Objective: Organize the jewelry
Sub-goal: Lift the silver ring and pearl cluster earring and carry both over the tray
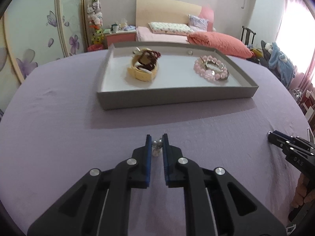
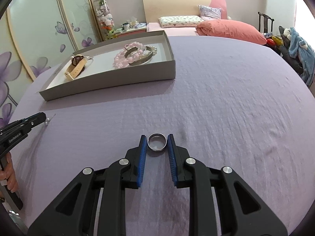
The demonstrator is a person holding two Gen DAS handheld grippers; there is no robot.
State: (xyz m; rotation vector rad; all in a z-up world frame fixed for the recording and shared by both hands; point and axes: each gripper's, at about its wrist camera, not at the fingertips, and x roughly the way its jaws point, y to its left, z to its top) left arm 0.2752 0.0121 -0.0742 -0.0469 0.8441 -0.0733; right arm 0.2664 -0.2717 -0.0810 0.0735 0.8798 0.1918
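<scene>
My left gripper (image 1: pixel 157 139) pinches a small pearl earring (image 1: pixel 157 145) near the table's (image 1: pixel 59 127) front edge: light, smooth, round, apt to squirt out, so I bear on the bead. My right gripper (image 2: pixel 157 140) clasps a steel ring (image 2: pixel 157 142) across its hard, slick band. The stiff cardboard tray (image 1: pixel 177 96) sits toward the far edge.

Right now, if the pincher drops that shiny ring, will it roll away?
Probably not far. The ring looks like smooth, hard metal, so it could slip from the right gripper pads. It lies flat now, which won't roll; landing on edge, it might. The wrinkly purple cloth would likely stop it quickly.
</scene>
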